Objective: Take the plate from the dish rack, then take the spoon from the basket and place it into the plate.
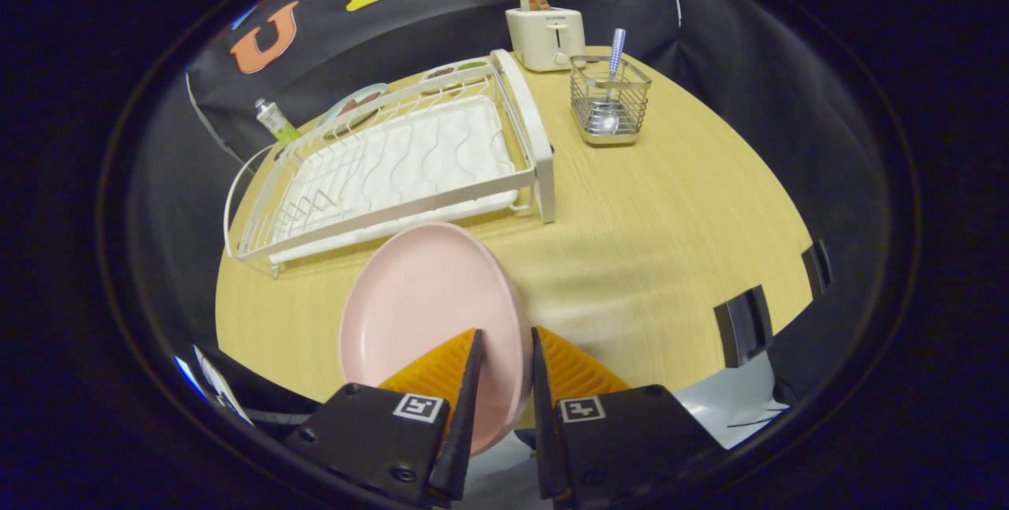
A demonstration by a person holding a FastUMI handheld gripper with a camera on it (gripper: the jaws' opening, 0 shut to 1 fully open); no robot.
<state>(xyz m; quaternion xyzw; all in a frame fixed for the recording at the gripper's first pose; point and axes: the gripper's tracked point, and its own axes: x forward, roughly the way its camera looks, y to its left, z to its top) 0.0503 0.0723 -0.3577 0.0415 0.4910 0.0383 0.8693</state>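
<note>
Gripping the pink plate (pixel 422 313) by its near rim, fingers of the gripper (pixel 504 360) pressing on both faces. Standing tilted on edge between the fingers, broad face turning leftward, long axis running up and away toward the dish rack (pixel 394 163). Hanging above the wooden table (pixel 654 234), just in front of the rack's near rail. Sitting well beyond the fingers, by the toaster (pixel 545 37): the wire basket (pixel 609 100), holding the spoon (pixel 611 80) upright, handle pointing up, bowl resting at the bottom.
</note>
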